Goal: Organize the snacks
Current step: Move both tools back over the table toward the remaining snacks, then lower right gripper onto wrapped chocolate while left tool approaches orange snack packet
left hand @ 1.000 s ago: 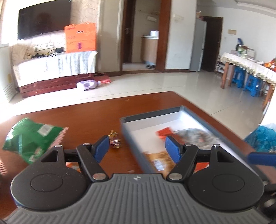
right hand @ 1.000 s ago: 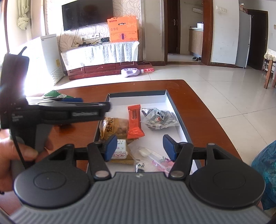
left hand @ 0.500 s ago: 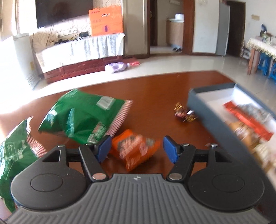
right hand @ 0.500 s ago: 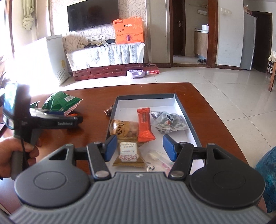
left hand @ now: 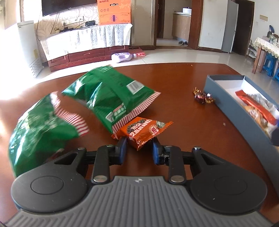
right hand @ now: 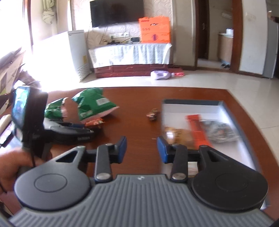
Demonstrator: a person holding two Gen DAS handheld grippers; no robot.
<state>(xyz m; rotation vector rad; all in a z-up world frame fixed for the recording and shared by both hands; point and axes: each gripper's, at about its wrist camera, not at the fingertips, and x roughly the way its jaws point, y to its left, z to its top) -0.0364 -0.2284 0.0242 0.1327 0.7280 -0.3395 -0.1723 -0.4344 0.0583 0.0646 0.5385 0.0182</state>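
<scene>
Chinese characters run in white across the orange snack packet (left hand: 143, 131) on the wooden table, beside a round red badge and a round green-and-white seal, none sharp enough to read. The green bag (left hand: 111, 94) carries a white barcode label. White lettering on the orange box (left hand: 114, 11) stays illegible.

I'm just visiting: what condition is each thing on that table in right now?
left gripper: jaws just closing around the orange packet, which sits between them.
orange packet: flat, partly under a green bag.
green bags: two, sealed, lying overlapped.
wrapped candy: loose beside the tray.
tray: open, holding snacks.
right gripper: jaws just closing, nothing between them.
</scene>
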